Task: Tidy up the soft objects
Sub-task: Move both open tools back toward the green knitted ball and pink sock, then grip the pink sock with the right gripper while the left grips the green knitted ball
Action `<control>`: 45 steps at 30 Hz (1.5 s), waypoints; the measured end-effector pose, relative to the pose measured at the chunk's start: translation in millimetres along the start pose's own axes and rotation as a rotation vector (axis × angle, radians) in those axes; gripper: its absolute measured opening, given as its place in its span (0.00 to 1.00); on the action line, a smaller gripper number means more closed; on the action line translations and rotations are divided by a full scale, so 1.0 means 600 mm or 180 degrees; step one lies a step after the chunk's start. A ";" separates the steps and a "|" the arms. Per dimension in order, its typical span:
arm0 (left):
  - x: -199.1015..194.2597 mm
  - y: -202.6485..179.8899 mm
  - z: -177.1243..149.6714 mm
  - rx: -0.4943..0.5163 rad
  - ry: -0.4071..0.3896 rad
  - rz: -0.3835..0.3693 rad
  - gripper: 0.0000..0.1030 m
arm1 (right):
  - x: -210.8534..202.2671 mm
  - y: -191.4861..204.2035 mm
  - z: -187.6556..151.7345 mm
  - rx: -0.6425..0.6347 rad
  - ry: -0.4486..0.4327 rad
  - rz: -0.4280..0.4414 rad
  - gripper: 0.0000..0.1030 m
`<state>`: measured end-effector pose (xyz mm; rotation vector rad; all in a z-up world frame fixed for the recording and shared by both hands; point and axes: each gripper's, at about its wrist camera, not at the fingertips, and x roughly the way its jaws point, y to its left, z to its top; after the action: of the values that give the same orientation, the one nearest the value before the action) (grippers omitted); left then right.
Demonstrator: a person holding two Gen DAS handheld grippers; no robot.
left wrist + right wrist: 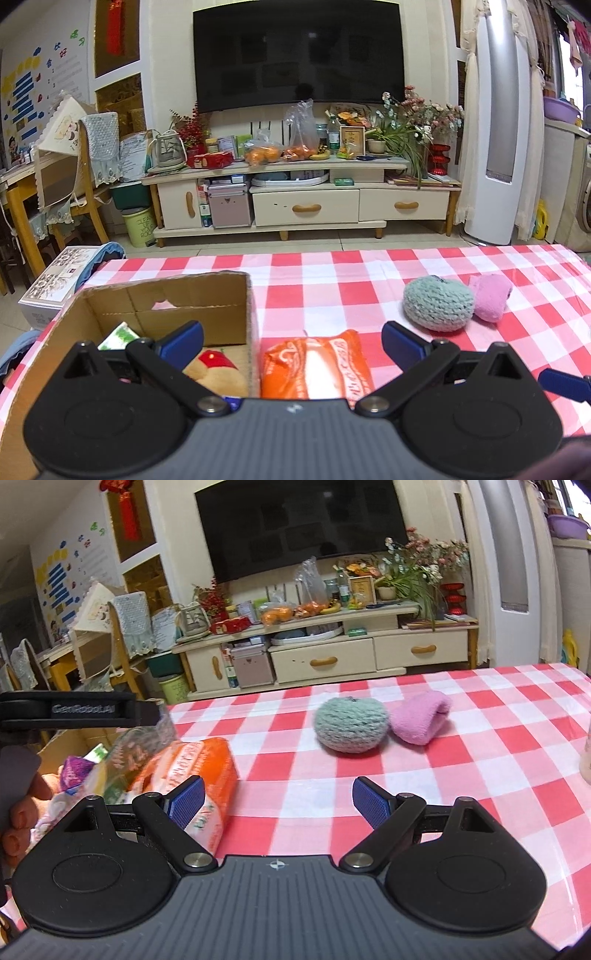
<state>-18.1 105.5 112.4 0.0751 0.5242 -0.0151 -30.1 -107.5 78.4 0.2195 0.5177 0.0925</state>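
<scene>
Both grippers, left gripper and right gripper, spread and empty. Orange tissue pack lies just right of the cardboard box; straddle its middle, squeeze gently, lift clear of the wall.

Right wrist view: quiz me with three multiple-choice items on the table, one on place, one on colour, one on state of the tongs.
1. Where does the orange packet lie?
A. Beside the cardboard box
B. On the TV stand
C. On the pink roll

2. What colour is the knitted ball?
A. Yellow
B. Grey-green
C. Black

3. How do the right tongs stand?
A. Shut on the ball
B. Shut on the packet
C. Open, holding nothing

Key: 1 A, it lies on the checked cloth by the box wall; 2 B, its yarn is grey-green; 3 C, only cloth shows between the pads.
</scene>
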 end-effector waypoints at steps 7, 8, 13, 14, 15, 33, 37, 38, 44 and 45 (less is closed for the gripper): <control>-0.007 -0.024 -0.007 0.0122 -0.0030 -0.0100 0.99 | 0.014 -0.038 -0.006 0.0169 -0.0048 -0.0251 1.00; -0.009 -0.029 -0.008 0.0142 -0.0032 -0.0113 0.99 | 0.019 -0.047 -0.007 0.0197 -0.0052 -0.0298 1.00; -0.015 -0.045 -0.015 0.0197 -0.0032 -0.0200 0.99 | 0.047 -0.090 -0.005 0.0318 -0.0072 -0.0487 1.00; -0.016 -0.047 -0.017 0.0203 -0.0031 -0.0219 0.99 | 0.053 -0.096 -0.001 0.0341 -0.0078 -0.0513 1.00; -0.017 -0.051 -0.018 0.0214 -0.0028 -0.0238 0.99 | 0.058 -0.102 0.002 0.0363 -0.0089 -0.0529 1.00; 0.010 -0.136 -0.032 0.0437 -0.0044 -0.0447 0.99 | 0.166 -0.197 0.047 0.0896 -0.0168 -0.0587 1.00; 0.020 -0.154 -0.036 0.0432 0.0000 -0.0487 0.99 | 0.191 -0.202 0.054 0.0913 -0.0146 -0.0475 1.00; 0.022 -0.158 -0.038 0.0427 0.0011 -0.0487 0.99 | 0.195 -0.202 0.052 0.0918 -0.0115 -0.0405 1.00; 0.036 -0.185 -0.045 0.0469 0.0062 -0.0499 0.99 | 0.197 -0.216 0.059 0.1016 -0.0020 -0.0189 1.00; 0.039 -0.189 -0.045 0.0462 0.0073 -0.0497 0.99 | 0.196 -0.217 0.059 0.1033 -0.0011 -0.0168 1.00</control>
<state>-15.0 -5.2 69.7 0.1763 0.5505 -0.2051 93.7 -223.8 21.5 0.5224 0.5332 -0.0441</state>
